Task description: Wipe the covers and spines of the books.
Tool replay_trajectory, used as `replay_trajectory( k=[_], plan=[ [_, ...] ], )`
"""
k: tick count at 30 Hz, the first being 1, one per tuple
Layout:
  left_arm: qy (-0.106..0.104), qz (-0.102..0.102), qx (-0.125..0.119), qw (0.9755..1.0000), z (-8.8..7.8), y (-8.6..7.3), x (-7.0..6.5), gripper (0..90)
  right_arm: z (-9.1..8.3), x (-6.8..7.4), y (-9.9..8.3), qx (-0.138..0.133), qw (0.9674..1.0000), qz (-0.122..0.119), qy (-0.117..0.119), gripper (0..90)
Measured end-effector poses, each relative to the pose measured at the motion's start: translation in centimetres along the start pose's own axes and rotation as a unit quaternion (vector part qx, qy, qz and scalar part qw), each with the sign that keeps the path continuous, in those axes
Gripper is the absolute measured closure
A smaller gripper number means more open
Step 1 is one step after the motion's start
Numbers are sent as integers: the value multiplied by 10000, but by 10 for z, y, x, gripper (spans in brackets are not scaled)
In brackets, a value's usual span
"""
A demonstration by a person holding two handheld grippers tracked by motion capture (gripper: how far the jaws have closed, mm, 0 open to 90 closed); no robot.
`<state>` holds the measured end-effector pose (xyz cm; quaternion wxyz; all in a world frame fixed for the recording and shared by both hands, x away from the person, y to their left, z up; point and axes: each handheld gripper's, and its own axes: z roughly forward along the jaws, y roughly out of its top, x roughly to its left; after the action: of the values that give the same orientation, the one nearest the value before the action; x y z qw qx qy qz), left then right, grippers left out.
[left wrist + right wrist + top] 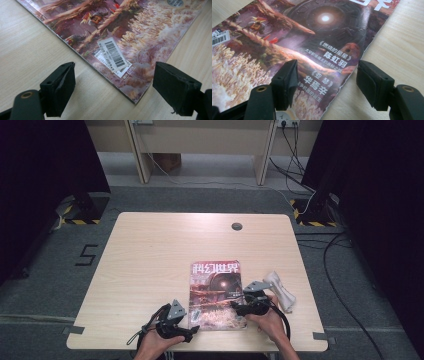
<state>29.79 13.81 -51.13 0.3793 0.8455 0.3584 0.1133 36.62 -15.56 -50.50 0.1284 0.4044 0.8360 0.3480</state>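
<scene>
Magazine [216, 294] lies flat, cover up, on the near half of the wooden table [150, 255], towards the right, its lower edge close to the table's near edge. It looks thin, light and floppy, with a glossy cover that would probably slide under a pad (a lifted corner would likely droop rather than carry the rest), so the best hold seems to be a pinch across an open edge or corner, with the other side steadied.

A crumpled white cloth [281, 290] sits just right of the magazine, apart from it.

The left gripper [187, 332] rests low at the magazine's near left corner; in the left gripper view its jaws stand wide apart with that corner [133, 98] and the barcode label [113, 55] between them, pads touching nothing. The right gripper [325, 86] sits at the magazine's right edge, jaws parted and straddling it, one over the cover and one over bare wood, gripping nothing.
</scene>
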Motion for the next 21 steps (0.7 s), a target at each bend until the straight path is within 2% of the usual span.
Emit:
replay_trajectory(
  k=[7, 9, 10, 13, 21],
  plan=[
    [-52, 125, 92, 9999, 4, -1, -4, 175, 1, 3, -1, 16, 10000, 31, 37, 321],
    [-17, 104, 93, 9999, 4, -1, -3, 181, 1, 4, -2, -33, 10000, 5, 17, 317],
    [21, 103, 92, 9999, 3, -1, -2, 182, 1, 5, -3, -47, 10000, 84, 9, 315],
    [29, 88, 100, 9999, 3, -2, -1, 178, 1, 8, -5, -95, 9999, 129, 9, 307],
    [154, 3, 221, 9996, -2, -4, 6, 167, 0, 20, -8, -116, 9999, 21, -18, 277]
  ],
)
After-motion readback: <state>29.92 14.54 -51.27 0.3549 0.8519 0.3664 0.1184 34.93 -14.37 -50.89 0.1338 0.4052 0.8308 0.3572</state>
